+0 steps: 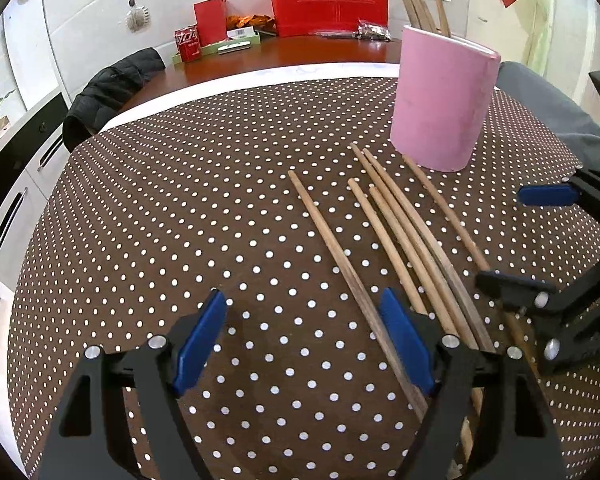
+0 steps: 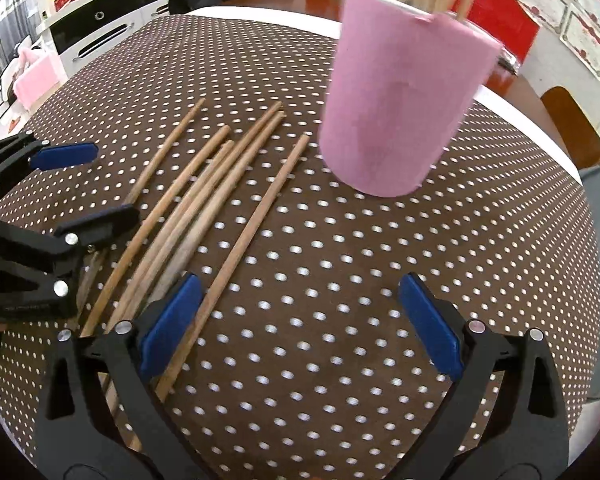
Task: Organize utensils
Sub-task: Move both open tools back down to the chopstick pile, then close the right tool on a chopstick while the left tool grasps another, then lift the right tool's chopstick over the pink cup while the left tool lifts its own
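Note:
Several wooden chopsticks (image 1: 396, 232) lie side by side on the brown polka-dot tablecloth (image 1: 180, 208); they also show in the right wrist view (image 2: 204, 200). A pink cup (image 1: 444, 100) stands upright beyond them with a few chopsticks in it, also in the right wrist view (image 2: 400, 88). My left gripper (image 1: 304, 340) is open and empty, low over the cloth, its right finger over the near ends of the chopsticks. My right gripper (image 2: 300, 320) is open and empty, just right of the chopsticks. Each gripper shows in the other's view, the right one (image 1: 536, 236) and the left one (image 2: 88, 184).
Behind the cloth is a reddish table (image 1: 300, 52) with a red bag (image 1: 328, 0), a red can (image 1: 188, 44) and small boxes. A black jacket (image 1: 112, 88) hangs on a chair at the left. White drawers (image 1: 20, 184) stand at the far left.

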Available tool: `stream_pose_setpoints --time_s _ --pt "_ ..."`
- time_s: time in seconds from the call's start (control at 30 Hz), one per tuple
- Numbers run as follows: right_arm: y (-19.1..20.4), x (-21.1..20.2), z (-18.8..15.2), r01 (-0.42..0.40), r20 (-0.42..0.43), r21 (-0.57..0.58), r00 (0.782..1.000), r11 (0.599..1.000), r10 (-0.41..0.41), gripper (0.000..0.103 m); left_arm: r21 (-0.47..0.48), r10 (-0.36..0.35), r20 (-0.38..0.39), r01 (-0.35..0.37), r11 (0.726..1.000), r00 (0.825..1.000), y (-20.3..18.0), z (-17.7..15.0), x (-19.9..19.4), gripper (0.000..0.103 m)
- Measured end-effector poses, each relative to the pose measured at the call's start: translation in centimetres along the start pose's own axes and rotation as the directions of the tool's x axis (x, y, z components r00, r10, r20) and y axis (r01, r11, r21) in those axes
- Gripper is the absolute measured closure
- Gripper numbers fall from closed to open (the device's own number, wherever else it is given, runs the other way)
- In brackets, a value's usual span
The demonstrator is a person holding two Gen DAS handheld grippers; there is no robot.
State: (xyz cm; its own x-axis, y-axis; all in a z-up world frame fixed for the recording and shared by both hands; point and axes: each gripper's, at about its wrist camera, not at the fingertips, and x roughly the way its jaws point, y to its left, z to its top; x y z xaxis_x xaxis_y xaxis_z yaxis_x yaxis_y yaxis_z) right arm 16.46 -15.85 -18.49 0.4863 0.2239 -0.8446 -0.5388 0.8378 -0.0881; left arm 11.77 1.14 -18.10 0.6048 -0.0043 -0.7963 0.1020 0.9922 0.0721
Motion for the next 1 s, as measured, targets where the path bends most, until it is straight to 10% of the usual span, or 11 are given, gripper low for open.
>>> stream_pose_setpoints --time_s 0.27,0.43,0.5,0.83,1.0 --pt "-0.6 0.7 1.2 -0.009 0.056 0.105 0.998 0.994 0.003 0.029 -0.008 -0.036 -0.012 0.036 0.999 0.999 0.2 2.0 1.6 0.027" --pt "1.4 0.9 2.3 -0.027 0.076 0.058 0.997 0.998 0.022 0.081 0.044 -0.072 -0.009 0.072 0.996 0.997 -1.0 2.7 1.5 0.090" --pt "2.2 0.9 2.4 -0.039 0.075 0.040 0.997 0.998 0.036 0.095 0.047 -0.073 -0.006 0.073 0.996 0.997 -1.2 2.7 1.5 0.095" --pt "-1.2 -2.3 1.6 -0.214 0.225 0.151 0.958 0.965 0.177 0.097 -0.093 -0.099 0.107 0.110 0.990 0.989 1.0 3.7 -0.8 0.097" --pt "-2.7 -5.0 1.4 -0.313 0.358 0.167 0.903 0.935 0.238 0.097 -0.141 -0.115 0.236 0.151 0.978 0.965 1.5 5.3 -3.9 0.097"
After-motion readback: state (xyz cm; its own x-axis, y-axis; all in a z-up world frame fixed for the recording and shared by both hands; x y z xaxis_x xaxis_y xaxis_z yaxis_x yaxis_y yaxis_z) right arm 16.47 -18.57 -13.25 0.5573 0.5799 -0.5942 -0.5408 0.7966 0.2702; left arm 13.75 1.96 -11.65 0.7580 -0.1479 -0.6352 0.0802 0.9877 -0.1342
